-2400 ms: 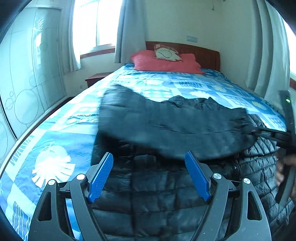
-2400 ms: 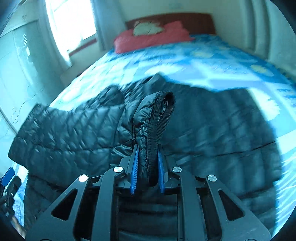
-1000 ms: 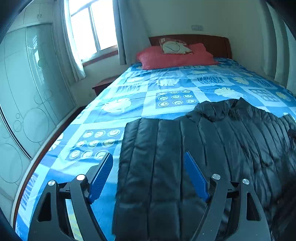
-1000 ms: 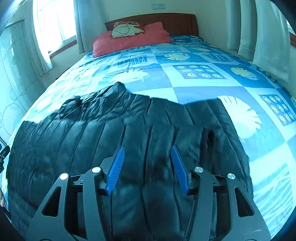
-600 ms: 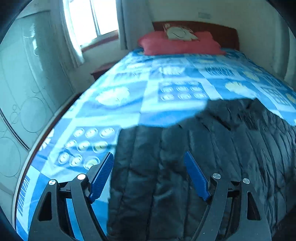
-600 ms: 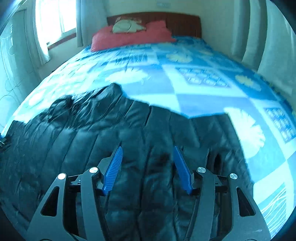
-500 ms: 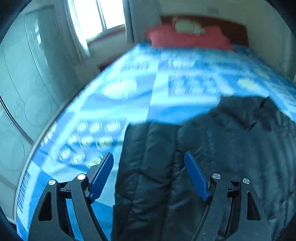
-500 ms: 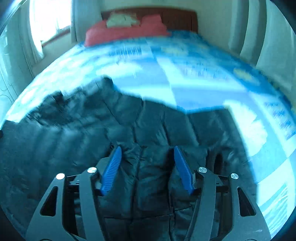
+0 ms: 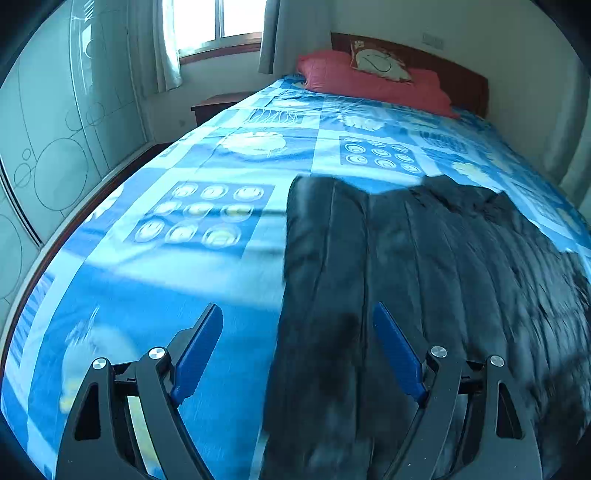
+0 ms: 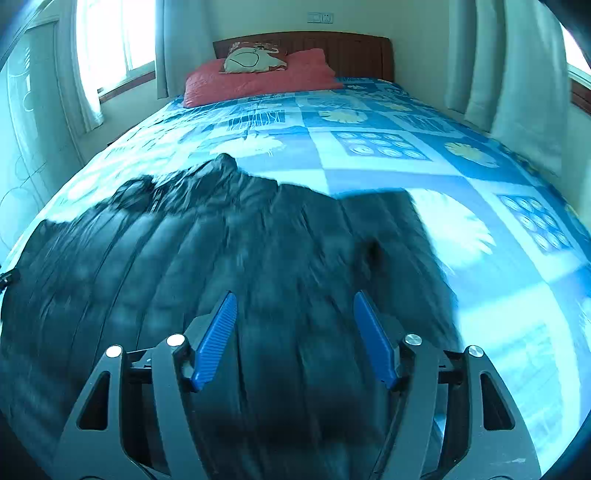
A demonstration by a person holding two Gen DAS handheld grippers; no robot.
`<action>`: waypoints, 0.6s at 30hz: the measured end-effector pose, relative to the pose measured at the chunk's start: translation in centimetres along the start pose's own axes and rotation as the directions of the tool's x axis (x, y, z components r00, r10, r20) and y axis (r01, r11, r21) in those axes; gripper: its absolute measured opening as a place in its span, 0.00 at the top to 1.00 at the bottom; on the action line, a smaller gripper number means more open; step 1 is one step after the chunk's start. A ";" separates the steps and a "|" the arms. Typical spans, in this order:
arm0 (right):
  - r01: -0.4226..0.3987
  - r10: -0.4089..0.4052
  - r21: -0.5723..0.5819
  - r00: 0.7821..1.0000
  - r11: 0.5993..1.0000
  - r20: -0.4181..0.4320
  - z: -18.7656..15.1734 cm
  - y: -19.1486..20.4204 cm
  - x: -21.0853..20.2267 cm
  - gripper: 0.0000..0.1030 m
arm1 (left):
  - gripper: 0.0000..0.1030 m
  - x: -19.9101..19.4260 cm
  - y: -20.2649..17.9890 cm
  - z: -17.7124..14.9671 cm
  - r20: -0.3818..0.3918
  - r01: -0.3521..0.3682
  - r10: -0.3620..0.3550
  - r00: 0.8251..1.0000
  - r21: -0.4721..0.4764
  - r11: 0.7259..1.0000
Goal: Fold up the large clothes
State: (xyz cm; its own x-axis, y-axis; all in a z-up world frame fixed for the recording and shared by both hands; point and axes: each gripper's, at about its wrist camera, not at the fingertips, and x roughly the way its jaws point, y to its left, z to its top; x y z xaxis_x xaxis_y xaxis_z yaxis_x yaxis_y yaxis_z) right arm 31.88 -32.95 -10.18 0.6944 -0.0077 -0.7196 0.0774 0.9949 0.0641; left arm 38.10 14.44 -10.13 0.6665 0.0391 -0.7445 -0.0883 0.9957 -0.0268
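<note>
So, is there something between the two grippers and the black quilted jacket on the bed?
Nothing visible. The left gripper and right gripper, jaws opening and empty, hang over the black quilted jacket, lying on the blue patterned bedspread.

Bedroom, daylit. Bed (image 10: 369, 122) with blue-and-white patchwork cover printed with leaves, circles and stripes, filling most of both views. Dark wooden headboard (image 10: 347, 48) against a pale cream wall (image 10: 258, 18). Red pillow (image 10: 258, 79) at the head, with a smaller cream printed cushion (image 10: 251, 55) lying on top of it. Switch plate (image 10: 320, 17) on the wall above the headboard. Window (image 9: 214, 18) on the left side, bright with daylight, wooden sill, pale curtains (image 9: 166, 44) at each side. Low brown bedside table (image 9: 218, 105) under the window. Wardrobe (image 9: 55, 129) with frosted sliding doors bearing circle outlines, along the left wall. Further pale curtains (image 10: 517, 74) on the right side.
</note>
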 end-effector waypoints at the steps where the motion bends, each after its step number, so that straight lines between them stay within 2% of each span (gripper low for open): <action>1: 0.004 -0.004 0.002 1.000 1.000 -0.007 -1.2 -0.5 -1.3 0.35 | 0.20 -1.0 0.4 -1.0 -0.002 0.012 -0.012 1.000 -0.003 1.000; 6: 0.016 -0.012 0.051 0.997 0.999 -0.073 -7.7 -3.6 -7.7 0.35 | 0.20 -6.5 2.7 -8.3 -0.062 0.111 -0.113 0.992 -0.044 0.993; 12: 0.027 -0.012 0.097 0.987 0.995 -0.159 -15.7 -6.3 -13.6 0.35 | 0.20 -11.8 4.3 -17.5 -0.170 0.200 -0.217 0.961 -0.110 0.974; 18: 0.004 0.027 0.148 0.979 0.989 -0.204 -21.8 -7.5 -17.9 0.35 | 0.20 -16.1 4.5 -22.4 -0.169 0.229 -0.251 0.953 -0.142 0.963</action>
State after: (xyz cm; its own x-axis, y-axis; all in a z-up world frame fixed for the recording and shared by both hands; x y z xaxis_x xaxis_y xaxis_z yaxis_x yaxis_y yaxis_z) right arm 3.30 -38.05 -12.90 0.5356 0.0395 -0.8436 0.1855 0.9690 0.1631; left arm 10.40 16.43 -13.19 0.5326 -0.2269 -0.8154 -0.0378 0.9561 -0.2907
